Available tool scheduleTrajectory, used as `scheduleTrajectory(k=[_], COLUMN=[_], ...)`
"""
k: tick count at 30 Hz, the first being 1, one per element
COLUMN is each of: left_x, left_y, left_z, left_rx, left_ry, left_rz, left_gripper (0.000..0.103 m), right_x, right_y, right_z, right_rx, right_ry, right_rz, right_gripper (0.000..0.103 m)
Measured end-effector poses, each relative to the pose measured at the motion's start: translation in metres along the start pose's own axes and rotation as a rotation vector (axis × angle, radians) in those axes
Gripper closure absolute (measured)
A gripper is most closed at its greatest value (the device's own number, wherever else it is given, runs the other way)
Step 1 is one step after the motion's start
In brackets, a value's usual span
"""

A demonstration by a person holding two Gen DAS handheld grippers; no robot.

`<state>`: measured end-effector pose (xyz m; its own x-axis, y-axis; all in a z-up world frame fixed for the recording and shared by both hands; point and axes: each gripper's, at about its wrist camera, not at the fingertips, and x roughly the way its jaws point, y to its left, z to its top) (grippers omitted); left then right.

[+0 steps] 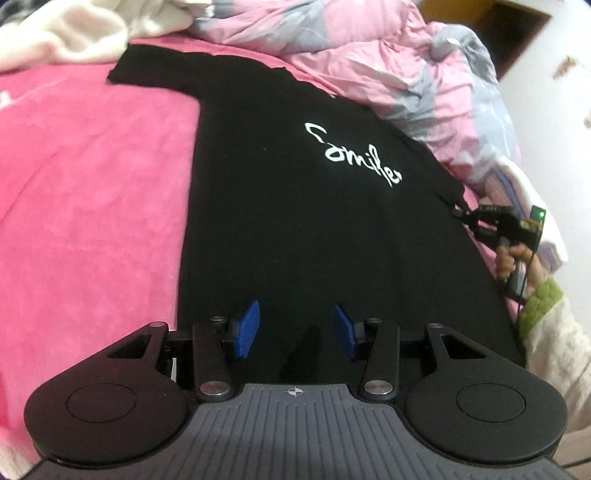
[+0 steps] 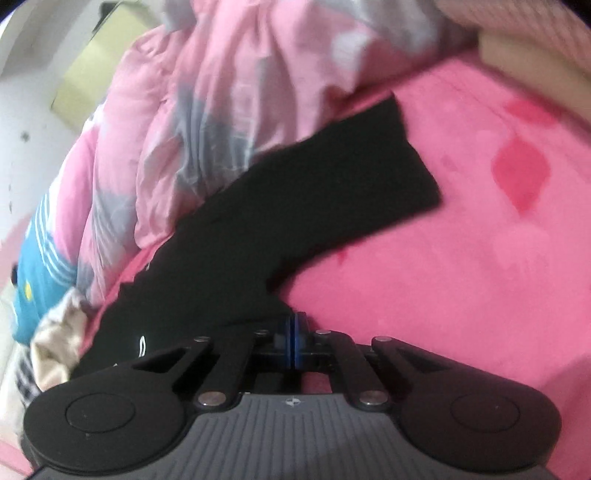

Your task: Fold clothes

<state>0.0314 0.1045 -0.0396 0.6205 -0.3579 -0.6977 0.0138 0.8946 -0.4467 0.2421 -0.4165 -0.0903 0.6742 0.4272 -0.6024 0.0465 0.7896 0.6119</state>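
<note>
A black T-shirt (image 1: 303, 229) with white script lettering (image 1: 352, 155) lies spread flat on a pink bedsheet (image 1: 92, 184). My left gripper (image 1: 296, 330) hovers open over the shirt's near hem, nothing between its blue pads. In the same view my right gripper (image 1: 460, 214) pinches the tip of the shirt's right sleeve. The right wrist view shows that gripper (image 2: 294, 341) with its blue pads pressed together at the black fabric's edge, and the shirt (image 2: 295, 206) stretching away toward its far sleeve.
A crumpled pink and grey quilt (image 1: 406, 66) is heaped along the shirt's far side. White clothes (image 1: 74, 33) lie at the back left. A person's hand and green-cuffed sleeve (image 1: 535, 306) hold the right gripper. A blue striped garment (image 2: 40, 266) lies at the left.
</note>
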Motion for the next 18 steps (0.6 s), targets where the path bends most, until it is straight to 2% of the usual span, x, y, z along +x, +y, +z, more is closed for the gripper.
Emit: scheduleTrajectory(k=[11,12,15,18], left_x=[-0.011,-0.013,-0.017,-0.021], left_y=[-0.007,-0.008,-0.009,-0.010], left_z=[-0.012,-0.014,-0.017,-0.021], left_rx=[0.057,0.059,0.064,0.070], left_ry=[-0.010,-0.011,-0.011,-0.012], left_rz=[0.011,0.010,0.008,0.005], left_gripper=[0.058,0.058,0.058,0.058], right_x=[-0.021,-0.018,-0.015,-0.035], right_y=[0.034,0.034,0.019,0.015], right_z=[-0.005,-0.005,-0.002,-0.001], right_rx=[-0.119,-0.127,-0.042,0.004], right_ry=[0.032,0.034,0.018,-0.006], right_rz=[0.035,0.005,-0.065,-0.031], right_gripper=[0.100,0.100,0.100,0.099])
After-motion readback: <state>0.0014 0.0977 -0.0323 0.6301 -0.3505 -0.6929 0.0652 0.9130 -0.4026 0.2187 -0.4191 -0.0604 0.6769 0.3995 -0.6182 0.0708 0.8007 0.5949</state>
